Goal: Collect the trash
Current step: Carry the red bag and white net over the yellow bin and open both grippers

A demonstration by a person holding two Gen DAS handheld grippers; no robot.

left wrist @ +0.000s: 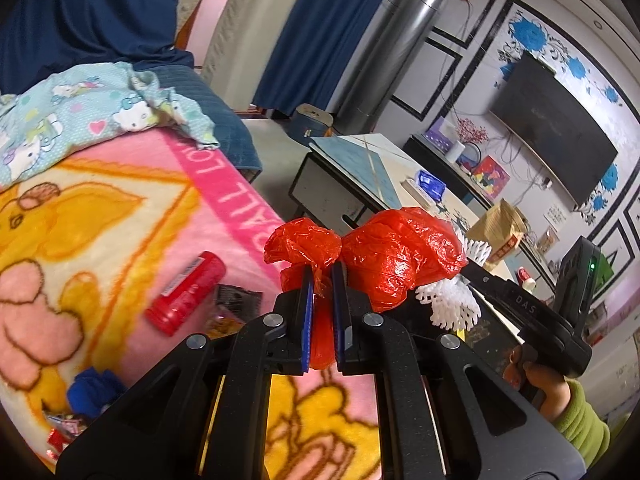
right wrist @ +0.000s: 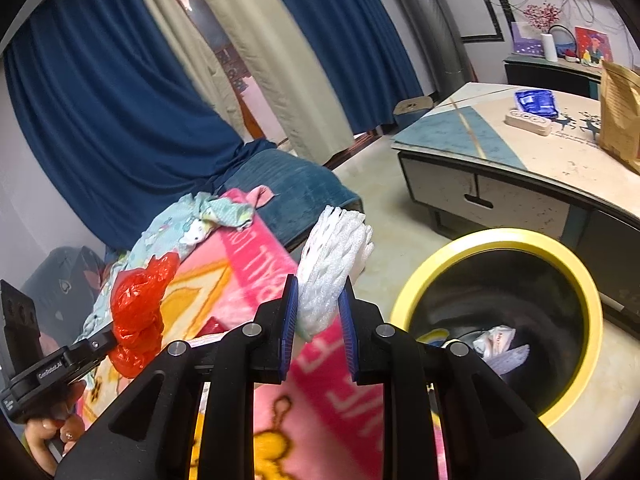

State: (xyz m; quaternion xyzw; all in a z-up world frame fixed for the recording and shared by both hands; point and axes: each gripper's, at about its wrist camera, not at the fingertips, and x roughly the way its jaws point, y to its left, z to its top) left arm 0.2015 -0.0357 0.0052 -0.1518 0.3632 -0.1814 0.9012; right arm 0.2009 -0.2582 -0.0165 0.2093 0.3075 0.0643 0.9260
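Pink cartoon blanket [left wrist: 100, 216] covers the bed; beside it on the floor stands a yellow-rimmed bin [right wrist: 576, 276] holding wrappers. Left gripper [left wrist: 320, 280] is pinched on a crumpled red plastic bag [left wrist: 384, 256], held above the blanket. Right gripper [right wrist: 318, 300] is clamped on a white foam net [right wrist: 332, 256], held near the bin. A red tube [left wrist: 184, 292] lies on the blanket.
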